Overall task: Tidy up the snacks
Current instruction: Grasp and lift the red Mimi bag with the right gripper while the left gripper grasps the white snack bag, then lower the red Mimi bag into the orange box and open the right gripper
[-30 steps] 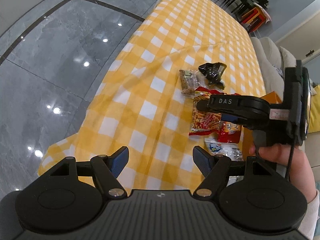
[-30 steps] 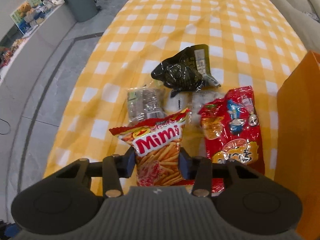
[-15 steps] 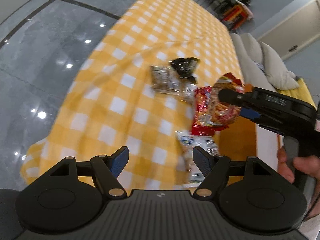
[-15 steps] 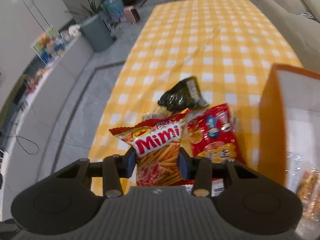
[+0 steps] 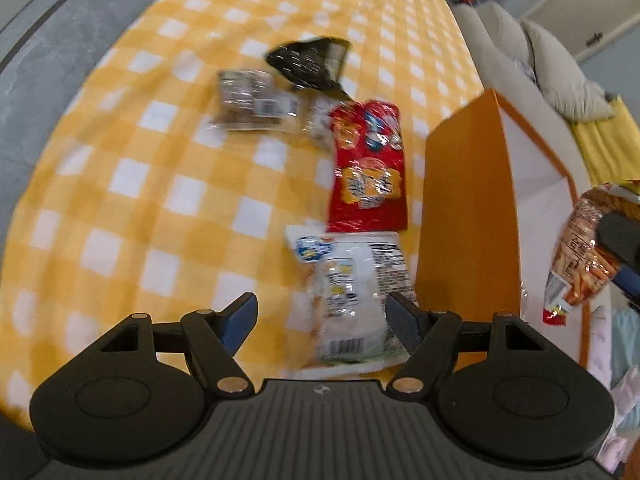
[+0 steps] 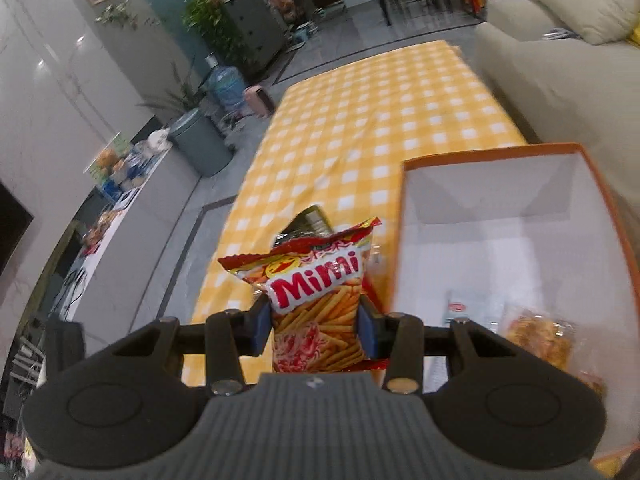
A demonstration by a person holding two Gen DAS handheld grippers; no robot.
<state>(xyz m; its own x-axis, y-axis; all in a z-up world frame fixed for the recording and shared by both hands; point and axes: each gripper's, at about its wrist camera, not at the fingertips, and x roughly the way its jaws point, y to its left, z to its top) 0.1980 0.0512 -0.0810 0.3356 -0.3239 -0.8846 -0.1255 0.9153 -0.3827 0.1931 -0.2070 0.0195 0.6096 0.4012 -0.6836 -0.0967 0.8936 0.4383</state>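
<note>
Mimi bag between right jaws

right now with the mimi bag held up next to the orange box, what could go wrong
1. The right gripper pinches the Mimi bag only at its lower part, so the top may flop or catch the orange box rim.
2. The bag hangs beside the box's left wall, not clearly over the opening; released now, it might drop onto the tablecloth.
3. The left gripper, jaws open over the white packet, is close to the box wall and could nudge it.
</note>
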